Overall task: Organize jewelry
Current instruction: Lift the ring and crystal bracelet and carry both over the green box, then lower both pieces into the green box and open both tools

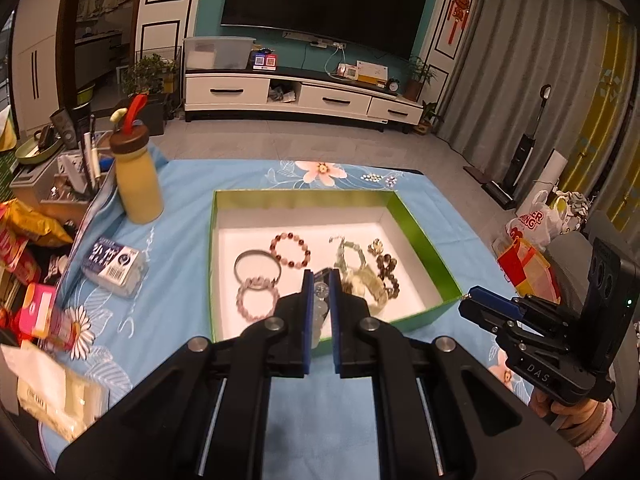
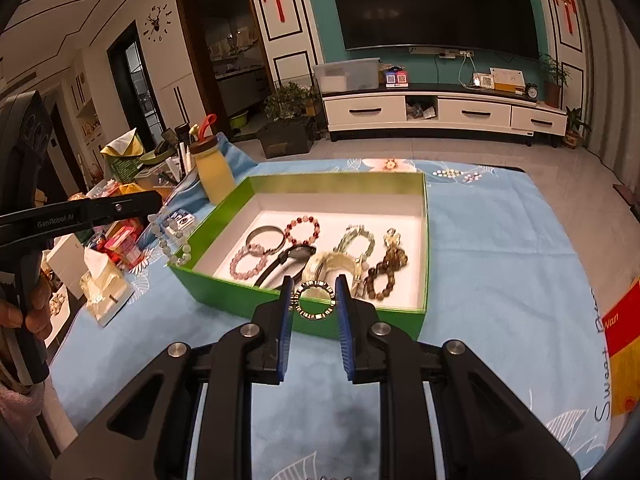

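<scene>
Right wrist view: the right gripper (image 2: pixel 313 298) is closed on a small gold-and-dark segmented ring bracelet (image 2: pixel 314 299), pinched at its two outer edges between the blue pads; a stiff, light hoop is judged, likely to slip or twist if the pinch is eased. Just beyond the fingertips the near wall of the shallow green cardboard box with white floor (image 2: pixel 224 292) is seen, and the ring is held above that wall. Past the fingers, inside the box, a pink bead bracelet (image 2: pixel 249 261), a grey metal bangle (image 2: pixel 265 237), a red-and-white bead bracelet (image 2: pixel 305 229), a pale green bead bracelet (image 2: pixel 356 240) and a dark brown bead bracelet (image 2: pixel 385 270) are laid. Well left of the fingers, a string of pale clear beads (image 2: pixel 172 240) is hung from the left gripper, outside the box's left corner.

Left wrist view: the left gripper (image 1: pixel 321 280) is nearly shut on the clear beads (image 1: pixel 320 300), which dangle between the pads. A soft, limp, light strand is judged; glassy beads would be slippery, so a hold on the cord between beads is advised. The box (image 1: pixel 424 240) lies ahead of the fingertips, on the light blue floral cloth (image 1: pixel 180 280).
</scene>
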### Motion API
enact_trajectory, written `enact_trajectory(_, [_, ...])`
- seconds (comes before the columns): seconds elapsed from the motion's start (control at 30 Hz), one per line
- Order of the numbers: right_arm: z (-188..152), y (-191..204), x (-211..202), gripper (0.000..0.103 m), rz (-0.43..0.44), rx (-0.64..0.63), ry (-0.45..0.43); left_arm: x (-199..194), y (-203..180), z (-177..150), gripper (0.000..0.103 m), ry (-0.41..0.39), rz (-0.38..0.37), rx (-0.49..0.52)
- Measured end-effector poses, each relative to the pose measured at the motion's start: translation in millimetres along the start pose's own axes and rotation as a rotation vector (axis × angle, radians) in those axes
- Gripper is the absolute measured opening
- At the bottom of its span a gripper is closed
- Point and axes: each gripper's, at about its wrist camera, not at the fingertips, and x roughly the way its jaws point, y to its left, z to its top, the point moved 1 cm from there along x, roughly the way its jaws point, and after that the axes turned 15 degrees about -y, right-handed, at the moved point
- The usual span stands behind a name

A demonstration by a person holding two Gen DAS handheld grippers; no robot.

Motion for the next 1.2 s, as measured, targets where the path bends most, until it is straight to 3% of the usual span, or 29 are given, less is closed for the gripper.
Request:
enact_trajectory(0.5, [34,-23,63,0.021,-0.006,0.040,0.042,83,14,19,0.007,0.063,0.038,-0.016])
enact_trajectory(1.2, [45,-57,162,0.021,-0.109,0.080,0.231,183,53,25,0.007,0.186,0.176,-0.014])
